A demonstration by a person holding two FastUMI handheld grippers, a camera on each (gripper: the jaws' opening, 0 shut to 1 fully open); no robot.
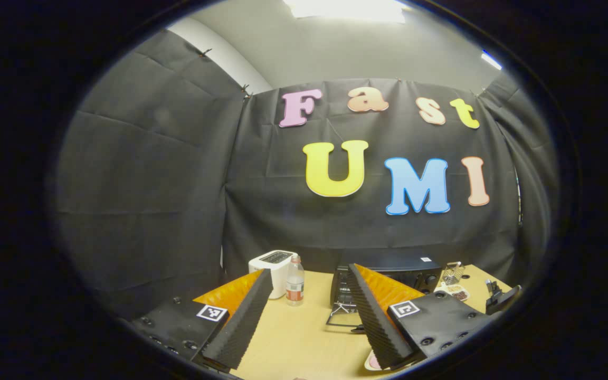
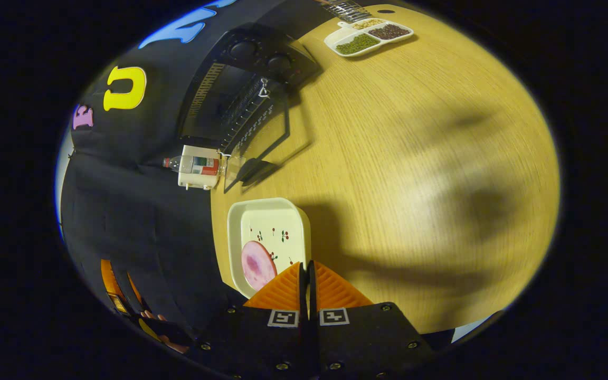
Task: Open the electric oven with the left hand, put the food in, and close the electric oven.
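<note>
Black boxy electric oven [image 1: 388, 274] at the back of the light wooden desk [image 1: 304, 338], against the black cloth wall, door [image 2: 262, 132] dropped open onto the desk in front of it, wire rack visible inside in the right gripper view. Two round knobs on its control panel. Pink round slice of food [image 2: 257, 264] lying in a white square dish with small cherry prints [image 2: 269, 232], on the desk in front of the oven and well apart from it, near the desk's edge.

Right gripper [image 2: 306, 272] poised just beside the dish's near rim, jaws clenched together with nothing between them; contact with the dish cannot be told. Left gripper [image 1: 309, 295] raised over the desk, pointing toward the oven, jaws released and spread wide, grasping nothing, oven seen partly behind its right finger.

White boxy toaster [image 1: 272, 266] to the left of the oven, with a clear plastic bottle with a red and white label [image 1: 295, 287] standing upright just beside it. White divided tray of green, dark and pale grains [image 2: 368, 36] on the desk on the oven's other side, close to a small wire basket [image 1: 453, 273]. Broad soft shadows across the bare wood in the right gripper view.
</note>
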